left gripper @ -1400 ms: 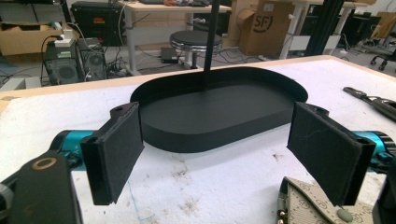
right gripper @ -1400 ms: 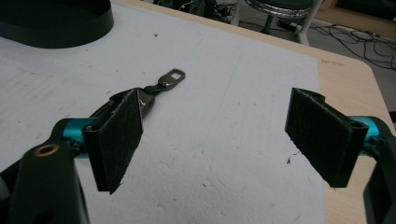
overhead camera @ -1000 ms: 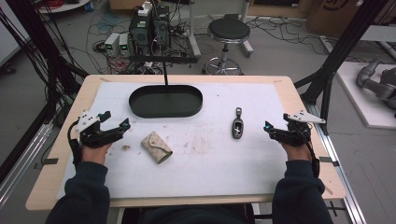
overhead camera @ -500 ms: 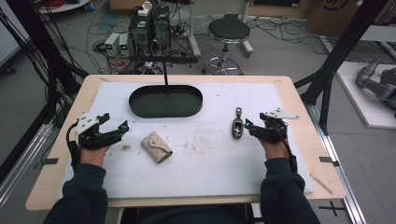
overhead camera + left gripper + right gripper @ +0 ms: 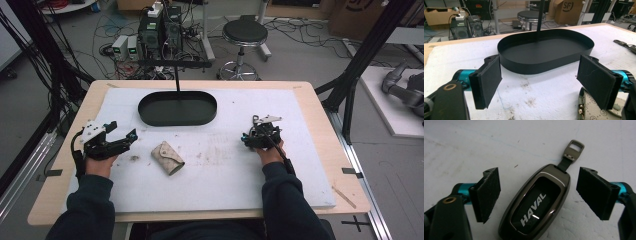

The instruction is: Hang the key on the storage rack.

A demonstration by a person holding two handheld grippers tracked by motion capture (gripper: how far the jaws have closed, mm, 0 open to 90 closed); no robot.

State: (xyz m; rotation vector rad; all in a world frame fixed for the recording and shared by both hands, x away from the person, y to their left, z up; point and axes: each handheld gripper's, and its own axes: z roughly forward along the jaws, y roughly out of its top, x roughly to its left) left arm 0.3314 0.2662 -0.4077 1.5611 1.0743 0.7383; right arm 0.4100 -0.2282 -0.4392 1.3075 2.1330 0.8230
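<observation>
A dark metallic car key fob (image 5: 536, 205) marked HAVAL lies flat on the white mat, its strap loop pointing away. My right gripper (image 5: 537, 195) is open with one jaw on each side of the fob, and neither pad (image 5: 487, 193) touches it. In the high view the right gripper (image 5: 256, 134) sits over the fob at the mat's right. My left gripper (image 5: 119, 140) is open and holds nothing at the left. A beige pouch (image 5: 168, 157) lies just to its right; the pouch (image 5: 594, 110) is by the jaw's lower right.
A black oval tray (image 5: 145, 116) sits at the back centre of the white mat (image 5: 225, 175), with a thin black post (image 5: 176, 80) rising behind it. In the left gripper view the tray (image 5: 536, 65) lies straight ahead. Stains mark the mat's middle.
My right gripper has moved left from the mat's right edge to the key fob and now straddles it. The left gripper has stayed in place.
</observation>
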